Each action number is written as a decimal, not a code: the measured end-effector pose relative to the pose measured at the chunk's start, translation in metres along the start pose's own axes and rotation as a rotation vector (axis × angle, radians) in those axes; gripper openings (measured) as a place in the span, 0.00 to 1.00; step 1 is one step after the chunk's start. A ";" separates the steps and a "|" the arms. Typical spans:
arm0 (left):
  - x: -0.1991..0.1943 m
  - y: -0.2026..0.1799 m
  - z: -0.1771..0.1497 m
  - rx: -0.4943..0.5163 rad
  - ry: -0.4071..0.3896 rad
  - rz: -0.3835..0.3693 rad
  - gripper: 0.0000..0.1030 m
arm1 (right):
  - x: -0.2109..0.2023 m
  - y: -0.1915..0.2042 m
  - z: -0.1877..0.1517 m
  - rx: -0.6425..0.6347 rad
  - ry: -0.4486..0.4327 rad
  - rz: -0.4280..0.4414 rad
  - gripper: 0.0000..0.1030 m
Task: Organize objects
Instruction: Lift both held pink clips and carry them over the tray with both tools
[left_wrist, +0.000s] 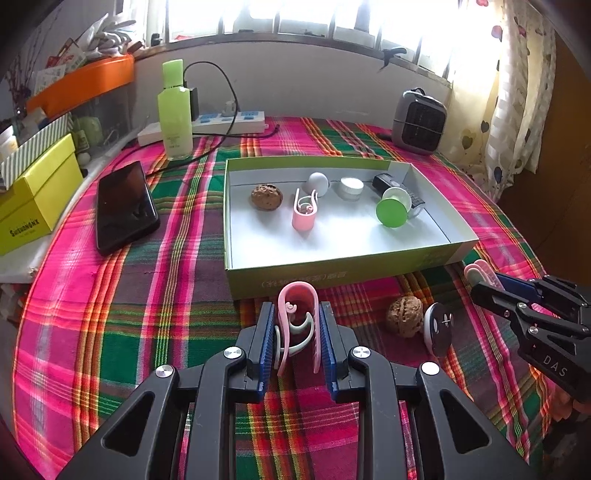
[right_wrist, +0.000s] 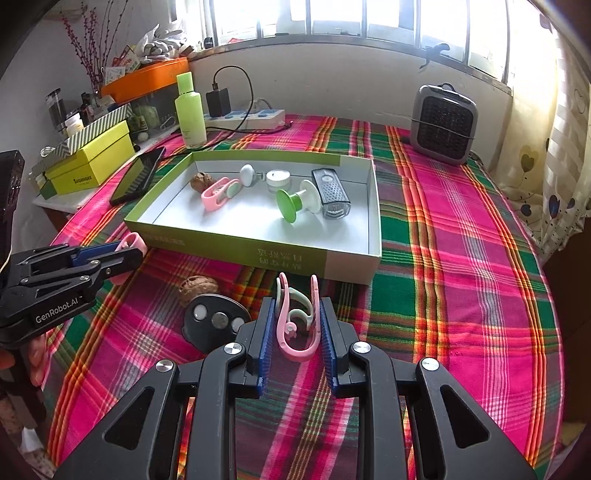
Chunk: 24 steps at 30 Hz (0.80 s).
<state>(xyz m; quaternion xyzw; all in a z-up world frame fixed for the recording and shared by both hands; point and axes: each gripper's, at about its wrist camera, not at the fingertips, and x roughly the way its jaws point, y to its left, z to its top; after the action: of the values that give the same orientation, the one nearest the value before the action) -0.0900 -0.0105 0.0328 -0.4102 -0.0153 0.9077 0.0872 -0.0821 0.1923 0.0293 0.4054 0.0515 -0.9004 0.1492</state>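
Observation:
My left gripper (left_wrist: 297, 308) is shut on a pink clip (left_wrist: 295, 295) with a pale green inner hook, held just in front of the green-sided tray (left_wrist: 332, 271). My right gripper (right_wrist: 297, 302) is shut on a second pink clip (right_wrist: 295, 347), near the tray's front wall (right_wrist: 229, 251). Each view also shows the other gripper from the side: the right gripper (left_wrist: 476, 286) and the left gripper (right_wrist: 136, 254). Inside the tray lie a third pink clip (left_wrist: 303, 214), a walnut (left_wrist: 266, 196), a white knob, a small jar, a black grater and a green suction cup (left_wrist: 391, 212).
A loose walnut (left_wrist: 404, 315) and a black round disc (left_wrist: 437, 328) lie on the plaid cloth between the grippers. A phone (left_wrist: 123, 206), a green bottle (left_wrist: 175, 110), a power strip, a yellow box (left_wrist: 33, 199) and a small heater (left_wrist: 419, 122) stand around the tray.

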 end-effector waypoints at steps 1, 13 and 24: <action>-0.001 0.000 0.001 0.000 -0.003 -0.003 0.21 | -0.001 0.001 0.001 -0.002 -0.002 0.004 0.24; -0.009 0.001 0.012 -0.002 -0.025 0.002 0.21 | 0.001 0.013 0.017 -0.020 -0.015 0.032 0.24; -0.003 0.003 0.029 -0.006 -0.038 -0.004 0.21 | 0.011 0.023 0.041 -0.026 -0.023 0.079 0.24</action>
<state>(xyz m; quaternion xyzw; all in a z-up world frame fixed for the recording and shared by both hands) -0.1102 -0.0127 0.0539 -0.3932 -0.0207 0.9150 0.0876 -0.1109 0.1589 0.0488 0.3949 0.0453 -0.8976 0.1905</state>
